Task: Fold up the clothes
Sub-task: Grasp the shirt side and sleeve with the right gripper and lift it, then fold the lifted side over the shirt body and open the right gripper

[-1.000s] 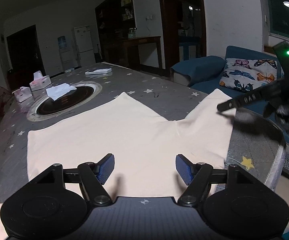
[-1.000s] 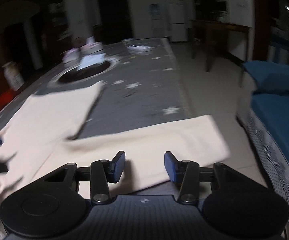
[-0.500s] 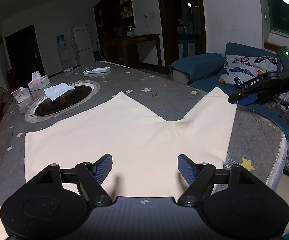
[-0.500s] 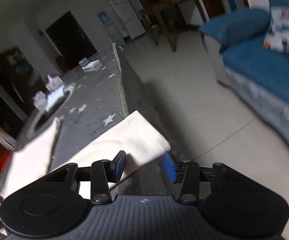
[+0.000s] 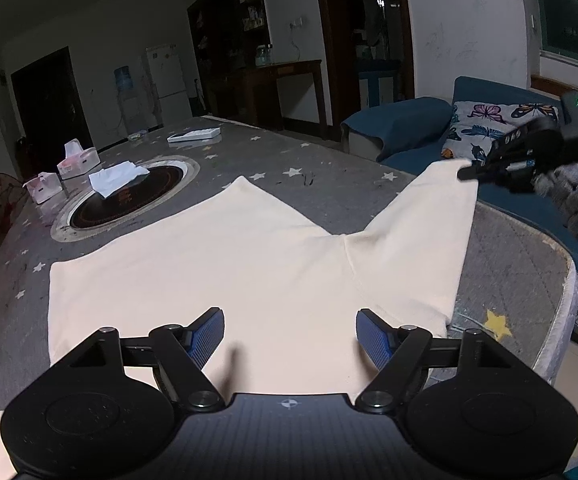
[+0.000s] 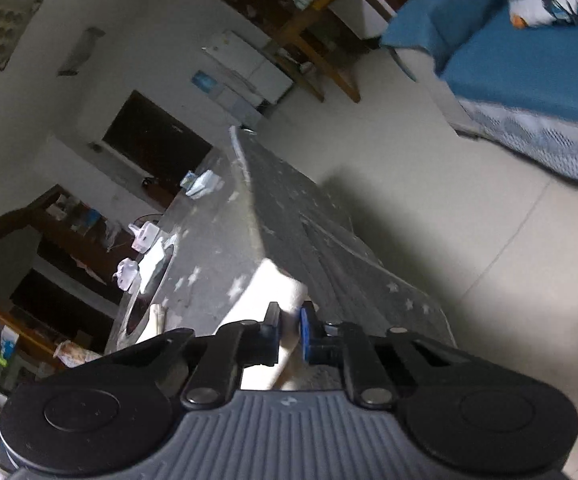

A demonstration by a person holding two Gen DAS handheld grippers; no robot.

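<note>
A cream garment (image 5: pixel 249 260) lies spread flat on the table's grey star-patterned cloth (image 5: pixel 329 168), with two leg-like ends pointing away. My left gripper (image 5: pixel 289 320) hovers open over the garment's near part, nothing between its blue pads. At the right my right gripper (image 5: pixel 463 174) reaches the far corner of the right-hand end. In the right wrist view, which is tilted, that gripper (image 6: pixel 289 316) is shut, its pads pinching the cream garment's edge (image 6: pixel 265 292) at the table's side.
A round dark hotplate (image 5: pixel 125 200) is set into the table, with a white tissue (image 5: pixel 117 174), two pink-white tissue boxes (image 5: pixel 77 160) and a flat white item (image 5: pixel 195 135) near it. A blue sofa (image 5: pixel 521 204) with a butterfly pillow (image 5: pixel 497 124) stands beyond the table's right edge (image 5: pixel 565 280).
My right gripper rolled over sideways, came in at the end of the garment's right-hand part and closed on its edge. The left gripper and the rest of the garment stayed put.
</note>
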